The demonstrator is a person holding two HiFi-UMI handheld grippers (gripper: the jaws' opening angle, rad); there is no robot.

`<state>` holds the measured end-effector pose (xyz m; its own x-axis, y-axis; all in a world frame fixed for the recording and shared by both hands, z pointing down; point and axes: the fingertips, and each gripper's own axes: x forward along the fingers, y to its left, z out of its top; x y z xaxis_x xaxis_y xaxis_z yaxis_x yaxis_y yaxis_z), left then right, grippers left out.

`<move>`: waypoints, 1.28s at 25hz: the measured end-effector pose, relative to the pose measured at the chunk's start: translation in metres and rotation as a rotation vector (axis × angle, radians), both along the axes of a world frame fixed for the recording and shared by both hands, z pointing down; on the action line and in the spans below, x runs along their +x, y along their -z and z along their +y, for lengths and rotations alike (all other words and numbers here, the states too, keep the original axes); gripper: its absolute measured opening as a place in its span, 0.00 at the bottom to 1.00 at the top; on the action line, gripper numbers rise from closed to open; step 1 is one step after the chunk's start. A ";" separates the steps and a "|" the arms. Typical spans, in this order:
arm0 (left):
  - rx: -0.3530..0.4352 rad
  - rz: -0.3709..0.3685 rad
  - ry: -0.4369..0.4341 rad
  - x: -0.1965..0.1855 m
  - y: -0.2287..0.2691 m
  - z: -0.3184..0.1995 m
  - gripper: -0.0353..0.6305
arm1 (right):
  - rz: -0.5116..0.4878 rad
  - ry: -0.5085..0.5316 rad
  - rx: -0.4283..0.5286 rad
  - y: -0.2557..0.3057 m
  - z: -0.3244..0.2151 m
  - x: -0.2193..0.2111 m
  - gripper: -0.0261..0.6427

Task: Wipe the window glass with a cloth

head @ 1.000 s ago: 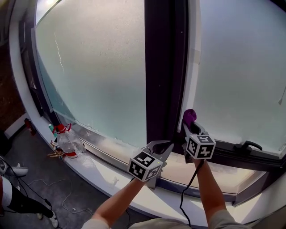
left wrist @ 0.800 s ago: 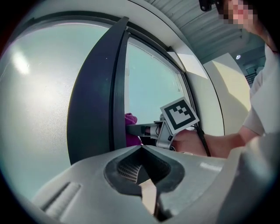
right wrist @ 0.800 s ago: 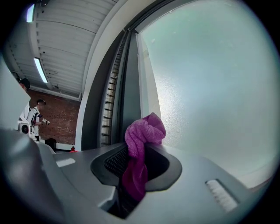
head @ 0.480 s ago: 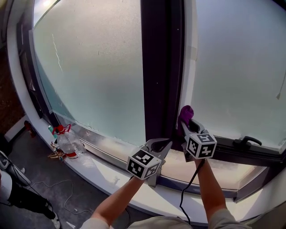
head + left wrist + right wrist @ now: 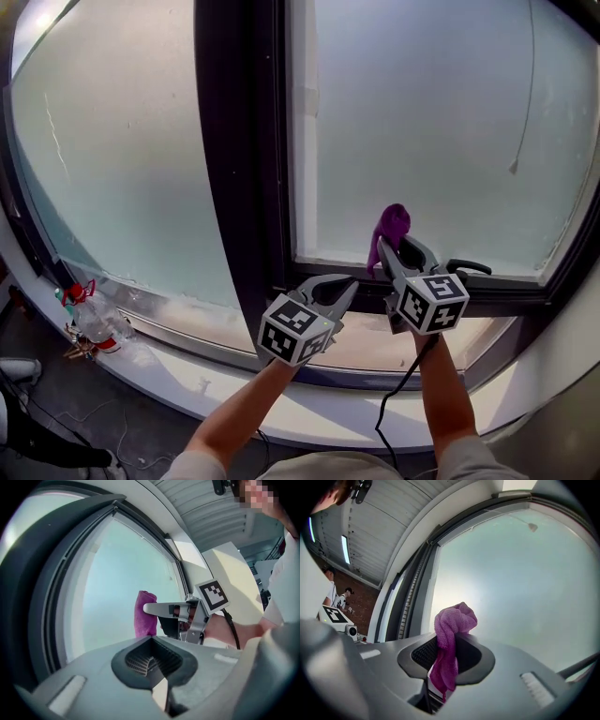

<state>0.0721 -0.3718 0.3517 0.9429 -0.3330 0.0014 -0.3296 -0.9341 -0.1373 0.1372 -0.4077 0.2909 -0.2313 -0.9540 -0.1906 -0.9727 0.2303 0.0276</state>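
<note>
The purple cloth [image 5: 390, 228] is bunched in my right gripper [image 5: 394, 249], which is shut on it. It is held up in front of the lower left corner of the right window pane [image 5: 422, 122]; I cannot tell if it touches the glass. In the right gripper view the cloth [image 5: 452, 634] sticks up between the jaws against the pale frosted glass [image 5: 525, 583]. My left gripper [image 5: 337, 289] hangs shut and holds nothing, low in front of the dark mullion [image 5: 234, 141]. The left gripper view shows the cloth [image 5: 146, 613] and the right gripper [image 5: 149, 607] beside the glass [image 5: 122, 573].
A black window handle [image 5: 469, 267] lies on the frame just right of the cloth. A plastic bottle with a red cap [image 5: 89, 323] stands on the sill far left. A thin cord [image 5: 527, 94] hangs before the right pane. The left pane [image 5: 112, 169] lies beyond the mullion.
The view has swung right, so the right pane now fills the middle. The right gripper with the cloth has moved from beside the mullion onto the pane's lower corner. The left gripper followed.
</note>
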 end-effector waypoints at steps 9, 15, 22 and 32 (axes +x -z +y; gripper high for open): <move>0.039 0.015 -0.173 0.130 0.023 0.053 0.05 | 0.009 -0.224 0.048 0.031 0.079 0.156 0.21; 0.069 0.006 -0.276 0.208 0.032 0.093 0.05 | -0.008 -0.355 0.087 0.048 0.132 0.255 0.21; 0.056 0.006 -0.354 0.283 0.024 0.125 0.05 | -0.011 -0.552 0.053 0.031 0.178 0.371 0.21; 0.055 -0.012 -0.409 0.345 0.016 0.155 0.05 | -0.073 -0.766 -0.018 0.003 0.186 0.481 0.21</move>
